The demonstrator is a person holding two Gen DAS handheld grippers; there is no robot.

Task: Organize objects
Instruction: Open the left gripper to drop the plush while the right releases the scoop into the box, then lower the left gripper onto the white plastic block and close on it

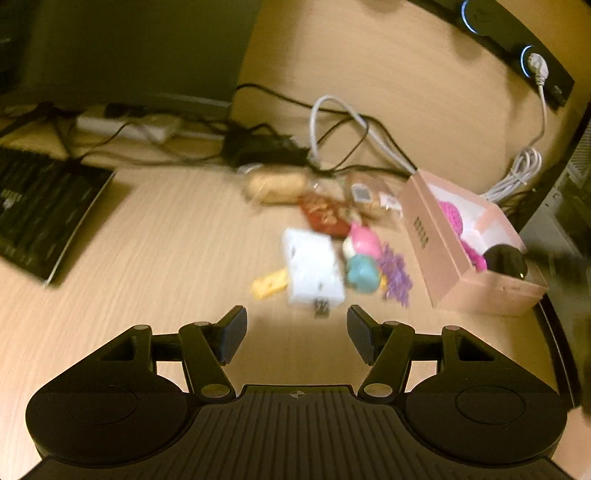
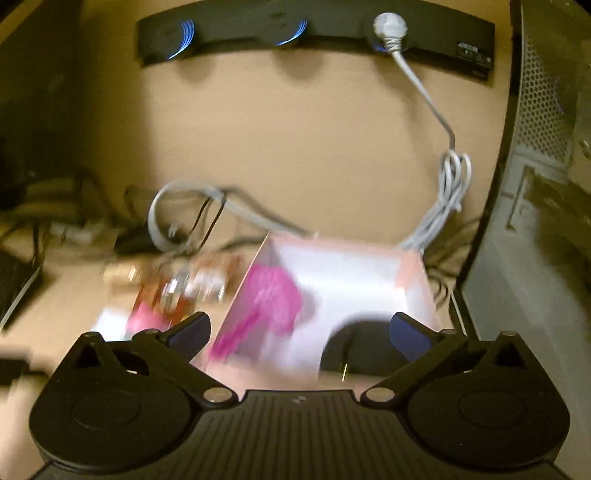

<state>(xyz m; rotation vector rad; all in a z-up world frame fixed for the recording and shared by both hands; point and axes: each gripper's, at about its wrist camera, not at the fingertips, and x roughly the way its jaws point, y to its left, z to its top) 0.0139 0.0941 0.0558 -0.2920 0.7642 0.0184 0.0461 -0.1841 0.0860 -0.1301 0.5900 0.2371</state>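
A pink open box [image 1: 443,243] stands on the wooden desk at the right, holding a magenta fluffy thing [image 1: 452,216] and a black round object [image 1: 504,260]. Left of it lies a pile: a white adapter [image 1: 312,271], a yellow piece [image 1: 269,284], a teal toy [image 1: 362,275], a pink toy [image 1: 364,240], a purple tassel [image 1: 397,275] and snack packets [image 1: 321,214]. My left gripper [image 1: 297,332] is open and empty, just short of the white adapter. My right gripper [image 2: 299,332] is open and empty, above the pink box [image 2: 332,273], over the black object [image 2: 354,343].
A keyboard [image 1: 40,210] lies at the left. A monitor base, a power strip and tangled cables [image 1: 332,136] sit at the back. A black socket bar [image 2: 314,29] with a white plug hangs on the wall. A computer case [image 2: 535,221] stands at the right.
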